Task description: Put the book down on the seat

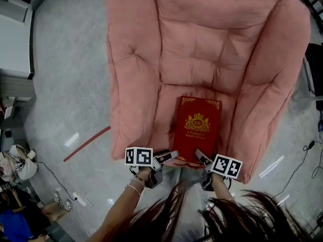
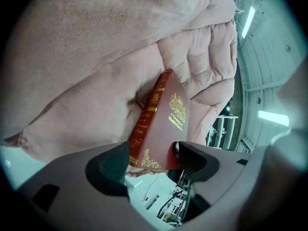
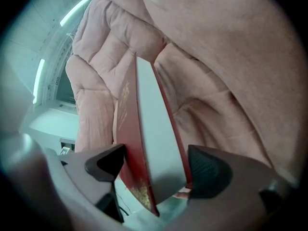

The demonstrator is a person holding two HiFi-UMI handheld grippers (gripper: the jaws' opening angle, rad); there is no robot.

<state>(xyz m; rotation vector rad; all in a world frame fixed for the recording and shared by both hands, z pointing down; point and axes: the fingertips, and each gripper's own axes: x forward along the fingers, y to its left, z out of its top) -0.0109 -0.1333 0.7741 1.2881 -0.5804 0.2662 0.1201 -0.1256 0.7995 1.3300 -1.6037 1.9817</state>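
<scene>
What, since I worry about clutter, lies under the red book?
Only the armchair's pink seat cushion shows around the red book; the patch directly beneath it is covered. Left gripper and right gripper clamp its near corners.

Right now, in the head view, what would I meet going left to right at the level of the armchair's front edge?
A red strip on the floor → left gripper → book → right gripper → cable on the floor.

Left tongs (image 2: pixel 151 154) clamped on red book (image 2: pixel 166 114), pink cushioned seat (image 2: pixel 91 61) behind
</scene>
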